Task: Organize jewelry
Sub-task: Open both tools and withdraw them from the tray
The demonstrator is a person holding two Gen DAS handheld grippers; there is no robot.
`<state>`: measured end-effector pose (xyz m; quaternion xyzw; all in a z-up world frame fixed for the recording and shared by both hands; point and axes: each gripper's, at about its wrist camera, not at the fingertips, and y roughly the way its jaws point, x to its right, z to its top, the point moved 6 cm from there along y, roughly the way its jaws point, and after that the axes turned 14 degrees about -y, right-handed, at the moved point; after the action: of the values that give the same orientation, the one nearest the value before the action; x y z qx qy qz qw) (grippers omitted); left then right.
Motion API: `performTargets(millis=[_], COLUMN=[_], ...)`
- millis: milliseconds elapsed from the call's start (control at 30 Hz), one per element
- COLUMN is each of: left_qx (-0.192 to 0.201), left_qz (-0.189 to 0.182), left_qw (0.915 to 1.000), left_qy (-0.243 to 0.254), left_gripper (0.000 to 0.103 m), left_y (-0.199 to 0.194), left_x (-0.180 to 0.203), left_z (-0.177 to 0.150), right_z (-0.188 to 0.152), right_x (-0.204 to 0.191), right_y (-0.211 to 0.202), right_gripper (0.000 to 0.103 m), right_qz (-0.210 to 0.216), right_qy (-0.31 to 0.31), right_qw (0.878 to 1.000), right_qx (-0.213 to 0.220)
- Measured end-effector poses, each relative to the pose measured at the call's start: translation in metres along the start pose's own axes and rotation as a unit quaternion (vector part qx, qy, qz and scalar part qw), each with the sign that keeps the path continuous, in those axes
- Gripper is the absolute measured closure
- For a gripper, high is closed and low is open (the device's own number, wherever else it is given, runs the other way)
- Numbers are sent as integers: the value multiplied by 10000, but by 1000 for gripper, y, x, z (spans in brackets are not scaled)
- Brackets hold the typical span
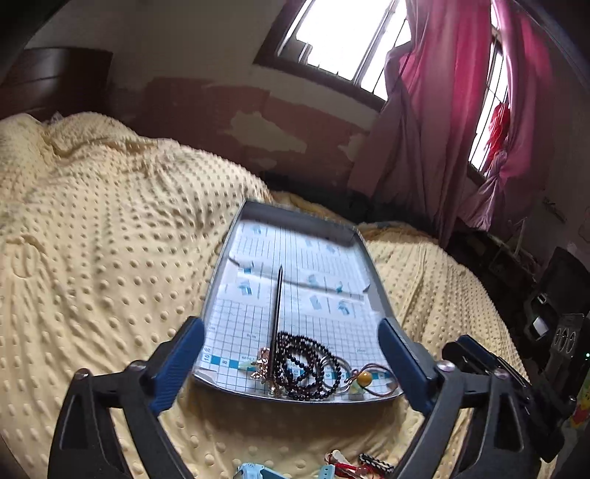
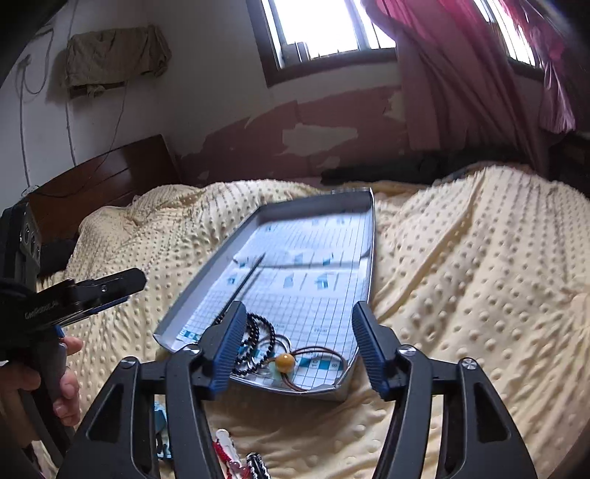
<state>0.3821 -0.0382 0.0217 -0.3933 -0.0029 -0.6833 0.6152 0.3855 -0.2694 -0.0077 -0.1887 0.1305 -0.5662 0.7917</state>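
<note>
Nearest in the left wrist view, a pale blue watch strap [image 1: 254, 472], a red tasselled trinket [image 1: 341, 465] and a black-and-white beaded strip [image 1: 376, 463] lie on the yellow dotted bedspread [image 1: 110, 258] at the bottom edge. Just above them the left tongs [image 1: 291, 364] stand wide apart, gripping nothing, their blue-padded fingers flanking the near end of a shallow grey metal tray [image 1: 372, 272] lined with gridded paper. The right tongs [image 2: 298, 350] are likewise apart and empty, hovering over the tray's near edge. Heaped at that near end are a dark maroon beaded necklace [image 1: 306, 364], a brown cord with an amber bead [image 2: 285, 361] and a small rose-gold piece [image 1: 262, 363]. A thin dark stick [image 1: 277, 313] runs from the heap toward the tray's middle. A hand [image 2: 62, 379] holds the left handle. Beyond the bed hang pink curtains [image 1: 442, 110] beside a barred window [image 1: 343, 33].
</note>
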Motion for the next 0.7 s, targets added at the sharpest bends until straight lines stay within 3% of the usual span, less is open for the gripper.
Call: performTargets(millis=[167, 367, 500, 700], left_qx=[642, 1090, 1180, 1272], left_qz=[2, 68, 33, -66], left_qw=[9977, 9920, 9907, 9890], left_qy=[209, 632, 681, 752], left_gripper=[0, 0, 0, 0], left_y=[-49, -104, -133, -170], left_x=[4, 8, 7, 7], left_z=[5, -5, -17, -37], right_z=[21, 29, 26, 11], right_x=[-21, -39, -49, -67], right_y=[-47, -104, -139, -176], right_gripper=[22, 8, 2, 1], right_qz=[-223, -344, -395, -532], right_qy=[-436, -528, -513, -678], right_qw=[9978, 9939, 9914, 9884], right_qx=[440, 908, 1133, 1249])
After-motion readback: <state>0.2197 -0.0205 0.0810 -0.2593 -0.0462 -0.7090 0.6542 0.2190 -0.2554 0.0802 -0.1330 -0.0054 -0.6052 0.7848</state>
